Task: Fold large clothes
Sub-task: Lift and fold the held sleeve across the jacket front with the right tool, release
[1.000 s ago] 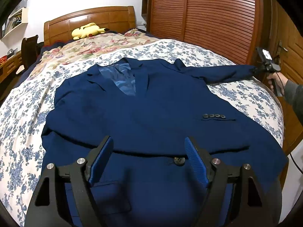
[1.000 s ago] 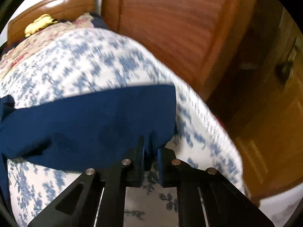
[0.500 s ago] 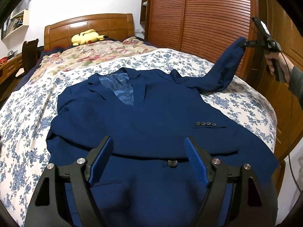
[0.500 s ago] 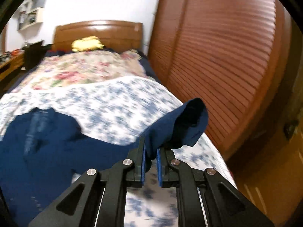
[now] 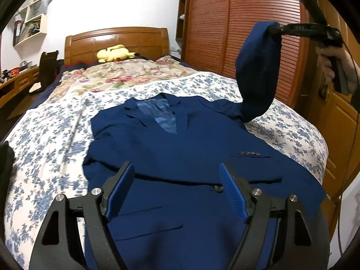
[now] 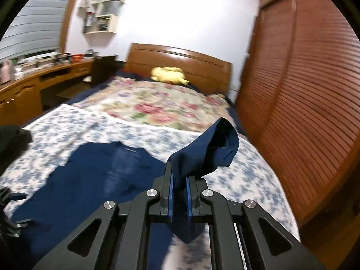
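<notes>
Lying on bed (image 5: 56,139): jacket (image 5: 180,153), sleeve (image 5: 256,72) raised.

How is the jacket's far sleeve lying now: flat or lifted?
Lifted: the right gripper pinches the sleeve cuff high above the bed.

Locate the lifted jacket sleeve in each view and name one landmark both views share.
Left wrist: sleeve upper right, hanging from the right gripper.
Right wrist: sleeve centre, pinched between the jaws.
Shared landmark: yellow plush toy by the headboard.
</notes>
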`<state>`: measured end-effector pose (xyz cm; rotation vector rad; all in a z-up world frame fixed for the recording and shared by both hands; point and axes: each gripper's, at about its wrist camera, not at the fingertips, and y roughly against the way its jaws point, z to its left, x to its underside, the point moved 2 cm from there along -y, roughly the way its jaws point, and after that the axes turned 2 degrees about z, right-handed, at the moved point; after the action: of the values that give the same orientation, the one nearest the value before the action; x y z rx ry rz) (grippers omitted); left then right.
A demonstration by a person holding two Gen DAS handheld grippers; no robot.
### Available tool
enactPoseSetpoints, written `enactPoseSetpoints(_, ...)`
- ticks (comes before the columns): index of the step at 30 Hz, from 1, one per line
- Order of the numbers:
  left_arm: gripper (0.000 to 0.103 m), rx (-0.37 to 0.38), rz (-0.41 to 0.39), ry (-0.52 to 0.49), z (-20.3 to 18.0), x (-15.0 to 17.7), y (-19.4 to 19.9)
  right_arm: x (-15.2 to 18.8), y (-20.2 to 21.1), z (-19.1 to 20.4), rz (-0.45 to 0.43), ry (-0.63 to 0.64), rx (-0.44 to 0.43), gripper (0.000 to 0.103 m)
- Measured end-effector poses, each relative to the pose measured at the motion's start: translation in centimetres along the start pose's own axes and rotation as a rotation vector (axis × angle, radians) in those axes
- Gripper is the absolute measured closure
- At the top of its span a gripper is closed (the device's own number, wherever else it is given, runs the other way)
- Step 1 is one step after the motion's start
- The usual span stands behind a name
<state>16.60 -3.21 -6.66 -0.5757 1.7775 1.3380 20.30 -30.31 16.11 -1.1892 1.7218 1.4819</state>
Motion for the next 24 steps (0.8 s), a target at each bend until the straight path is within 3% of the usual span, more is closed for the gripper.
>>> enactPoseSetpoints(3, 0.025, -0.012, -0.01, 0.005, 0.8, 0.2, 0.8, 0.1, 1.4, 3.1, -0.015, 0.025, -0.06, 0.094)
enactPoseSetpoints(8, 0.025, -0.045, -0.017, 0.015, 2.7, 0.8, 1.8, 2.5, 3.2, 4.4, -0.024, 0.02, -0.183, 0.094)
enactPoseSetpoints(14, 0.025, -0.056, -0.01, 0.057, 4.9, 1.2, 2.3, 6.6, 0.9, 6.7, 0.036, 0.007, -0.316, 0.094)
enactPoseSetpoints(24, 0.025, -0.068, -0.024, 0.081, 6.3, 1.5, 3.2, 12.2, -4.2, 9.8, 0.2, 0.008, -0.421, 0.094)
